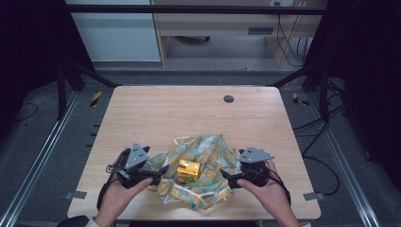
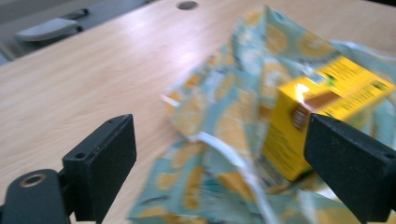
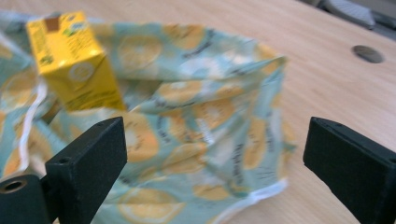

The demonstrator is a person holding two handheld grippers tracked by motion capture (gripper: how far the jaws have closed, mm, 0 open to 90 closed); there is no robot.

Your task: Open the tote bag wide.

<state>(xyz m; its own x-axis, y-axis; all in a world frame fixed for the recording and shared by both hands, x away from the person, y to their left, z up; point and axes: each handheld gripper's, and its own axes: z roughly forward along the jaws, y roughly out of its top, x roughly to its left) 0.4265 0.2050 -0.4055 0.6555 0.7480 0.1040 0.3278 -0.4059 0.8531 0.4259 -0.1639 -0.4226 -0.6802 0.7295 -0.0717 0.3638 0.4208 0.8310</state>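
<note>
1. My left gripper (image 1: 160,171) is holding its jaws spread wide, with nothing pinched; in the left gripper view the cloth (image 2: 219,140) is lying between and beyond them.
2. My right gripper (image 1: 226,176) is also standing with jaws wide apart, gripping nothing, the cloth's edge showing between them in the right gripper view.
3. Both grippers are flanking the cloth (image 1: 201,165), one at each side.
4. The yellow carton (image 1: 187,170) is sitting in the middle of the crumpled cloth, between my two grippers.
5. The cloth is lying on the table (image 1: 189,113), toward its near edge.
</note>
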